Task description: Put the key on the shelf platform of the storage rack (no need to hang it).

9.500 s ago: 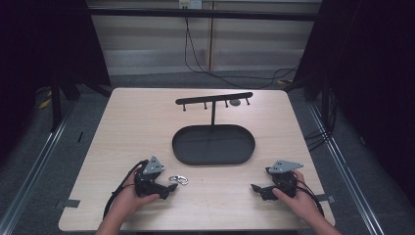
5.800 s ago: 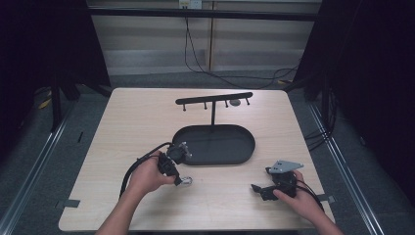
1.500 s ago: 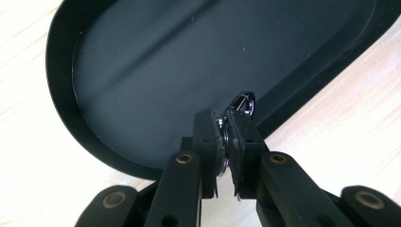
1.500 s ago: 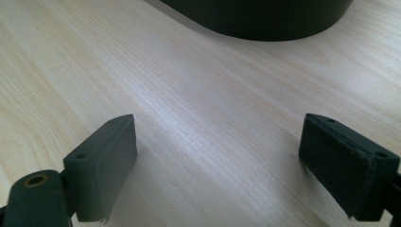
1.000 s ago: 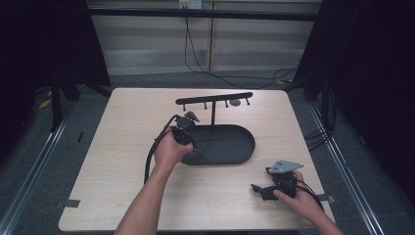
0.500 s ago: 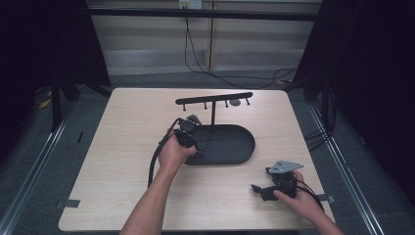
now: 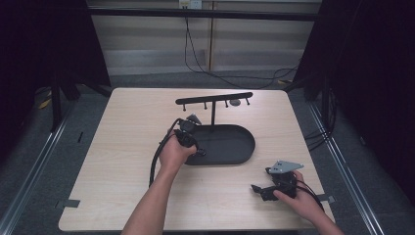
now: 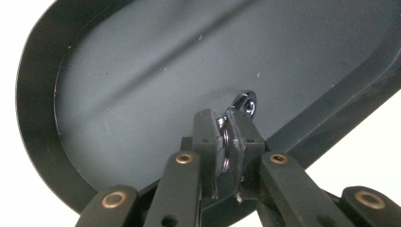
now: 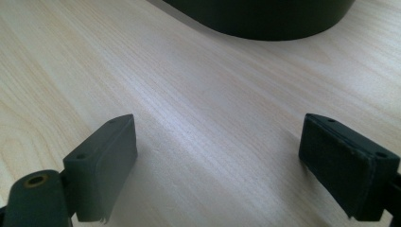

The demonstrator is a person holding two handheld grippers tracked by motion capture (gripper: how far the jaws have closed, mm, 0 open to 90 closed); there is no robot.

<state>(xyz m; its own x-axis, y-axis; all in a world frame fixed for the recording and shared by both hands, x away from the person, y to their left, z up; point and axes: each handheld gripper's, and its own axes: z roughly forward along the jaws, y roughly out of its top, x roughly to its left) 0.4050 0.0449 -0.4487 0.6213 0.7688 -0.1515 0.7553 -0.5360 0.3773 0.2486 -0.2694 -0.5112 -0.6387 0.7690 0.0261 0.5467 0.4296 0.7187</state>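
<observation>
- The left hand-held gripper point(image 8: 226, 142) squeezes a shiny metal clip point(image 8: 242, 105), over the black tray point(image 8: 142, 85).
- Picking up looks done; hanging it or putting it down is left.
- The right hand-held gripper point(image 9: 217, 165) waits open on the bench point(image 9: 198, 94).

a light wooden table point(image 7: 122, 147) holds the things. a black oval tray point(image 7: 235, 147) sits near the middle of it. a thin black rack point(image 7: 214, 98) with small hooks stands at the back rim of the tray. the right gripper point(image 7: 266, 188) rests on the wood, in front of the tray.
</observation>
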